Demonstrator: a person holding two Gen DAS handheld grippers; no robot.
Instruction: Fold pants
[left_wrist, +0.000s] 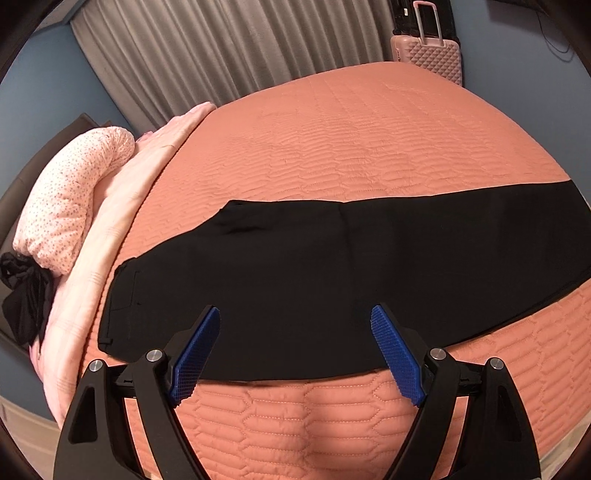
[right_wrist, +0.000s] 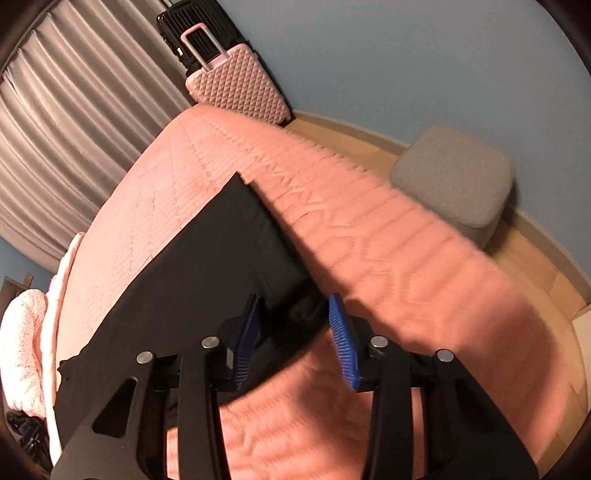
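Note:
Black pants (left_wrist: 332, 258) lie flat in a long strip across the salmon quilted bed (left_wrist: 351, 140), waistband end at the left. My left gripper (left_wrist: 295, 310) hovers over their near edge, open wide, with nothing between its blue pads (left_wrist: 195, 354). In the blurred right wrist view the pants (right_wrist: 207, 266) run away towards the far corner of the bed (right_wrist: 406, 277). My right gripper (right_wrist: 294, 297) sits at their leg end. Its pads (right_wrist: 341, 339) stand partly apart, with a bunched bit of black cloth between them. I see no firm pinch.
A floral pillow (left_wrist: 74, 192) and a pale pink folded blanket lie at the left end of the bed, with a black garment (left_wrist: 22, 295) beside them. A pink suitcase (right_wrist: 236, 85) stands by the curtain. A grey pouf (right_wrist: 454, 184) sits on the wooden floor beyond the bed's edge.

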